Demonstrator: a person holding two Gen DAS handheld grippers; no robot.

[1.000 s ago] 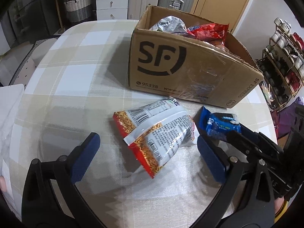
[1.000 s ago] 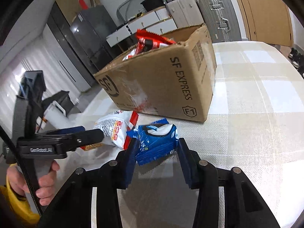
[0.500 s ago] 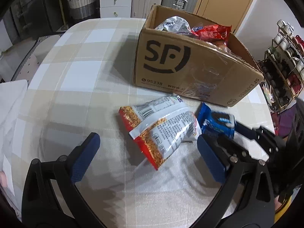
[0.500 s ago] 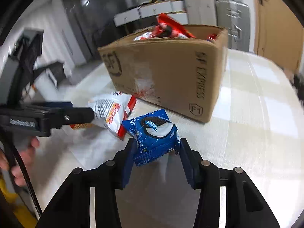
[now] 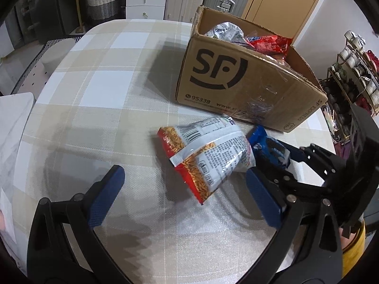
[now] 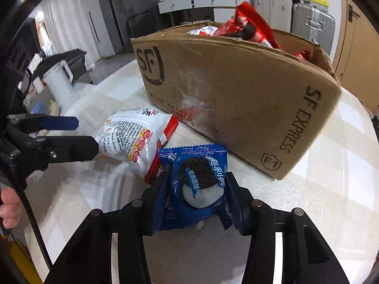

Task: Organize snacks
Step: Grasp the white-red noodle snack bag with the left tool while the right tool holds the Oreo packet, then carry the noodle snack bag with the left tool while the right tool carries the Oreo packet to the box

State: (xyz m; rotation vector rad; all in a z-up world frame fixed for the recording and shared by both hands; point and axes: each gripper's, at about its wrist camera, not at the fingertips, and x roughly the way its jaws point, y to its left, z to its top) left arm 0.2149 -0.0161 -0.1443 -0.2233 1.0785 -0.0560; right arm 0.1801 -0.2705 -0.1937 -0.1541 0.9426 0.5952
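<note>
A blue cookie packet (image 6: pixel 196 182) sits between the pads of my right gripper (image 6: pixel 196 177), which is shut on it just above the table. In the left wrist view that packet (image 5: pixel 272 148) shows beside a white-and-red snack bag (image 5: pixel 208 156) lying on the checked tablecloth. My left gripper (image 5: pixel 183 171) hangs open over the near side of this bag, touching nothing. The open SF cardboard box (image 5: pixel 236 80) stands just behind both, with several snack bags inside. From the right wrist view the snack bag (image 6: pixel 132 139) lies left of the packet, against the box (image 6: pixel 236 90).
The round table's edge (image 5: pixel 54 75) curves along the left. A rack of cups (image 5: pixel 355 71) stands off the table to the right. Suitcases and white drawers (image 6: pixel 213 0) line the far wall. A hand (image 6: pixel 9 206) holds the left gripper's handle.
The right gripper has rolled and slid toward the box, and the blue packet now stands tilted up deeper between its pads. The left gripper has stayed nearly still and open.
</note>
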